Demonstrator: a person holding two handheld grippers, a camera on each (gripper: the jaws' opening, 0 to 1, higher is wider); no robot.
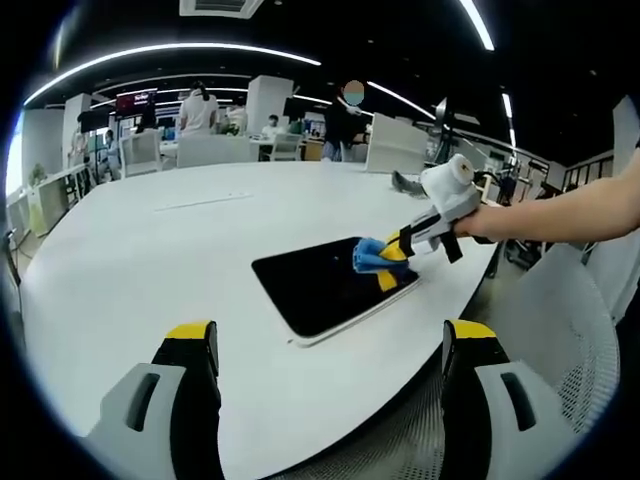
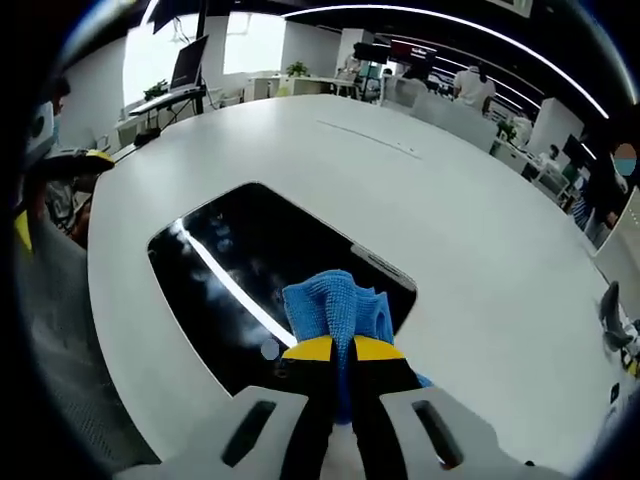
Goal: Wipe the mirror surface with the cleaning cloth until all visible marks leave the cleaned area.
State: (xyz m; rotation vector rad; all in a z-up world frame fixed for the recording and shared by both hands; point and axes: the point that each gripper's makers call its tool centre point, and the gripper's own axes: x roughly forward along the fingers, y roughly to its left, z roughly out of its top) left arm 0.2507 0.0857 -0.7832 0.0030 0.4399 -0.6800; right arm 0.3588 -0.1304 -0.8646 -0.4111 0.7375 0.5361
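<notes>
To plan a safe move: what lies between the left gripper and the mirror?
In the left gripper view, only bare white table lies between the open left gripper and the mirror.

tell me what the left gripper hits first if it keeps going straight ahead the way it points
Probably the mirror, lying flat on the white table just ahead of the open left gripper. Depth is unclear, so it might touch bare table short of it.

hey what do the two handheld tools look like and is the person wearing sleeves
Both tools share one design: light grey bodies with black jaws tipped in yellow, seen on the left tool and the right tool. The arm holding the right tool is bare, with no sleeve visible.
</notes>
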